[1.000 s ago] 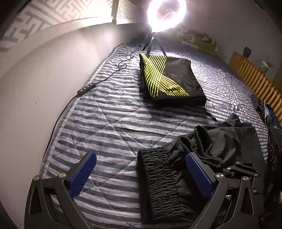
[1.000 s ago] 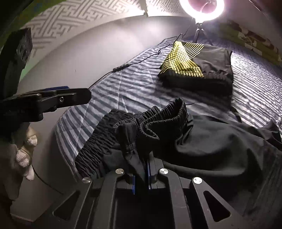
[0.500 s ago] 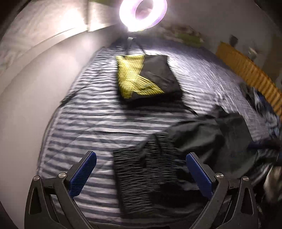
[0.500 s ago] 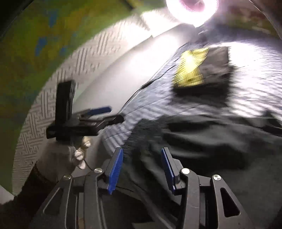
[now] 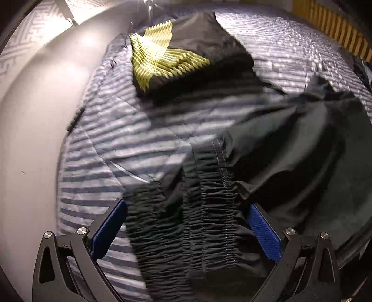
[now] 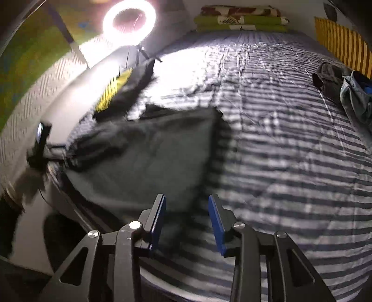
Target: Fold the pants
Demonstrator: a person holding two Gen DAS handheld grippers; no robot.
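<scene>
Black pants [image 5: 267,148] lie crumpled on the striped bedspread [image 5: 111,130], their gathered elastic waistband [image 5: 190,223] nearest me. My left gripper [image 5: 186,223] hangs open just above that waistband, one blue pad on each side of it, neither pressing. In the right wrist view the same pants [image 6: 148,153] spread to the left. My right gripper [image 6: 187,220] is over their lower corner near the bed's edge; its jaws are closing, apart, with dark cloth below the gap and no grip. The left gripper [image 6: 58,151] shows blurred at the far left.
Folded black pants with yellow stripes [image 5: 176,58] lie further up the bed. A ring light [image 6: 129,22] on a tripod stands by the wall. Folded bedding [image 6: 241,19] sits at the bed's far end, loose clothes [image 6: 344,83] at the right, by a yellow slatted rail [image 6: 341,44].
My right gripper let go of the black pants' fabric and swung right along the pants toward the leg end. The left gripper moved in over the waistband, still open.
</scene>
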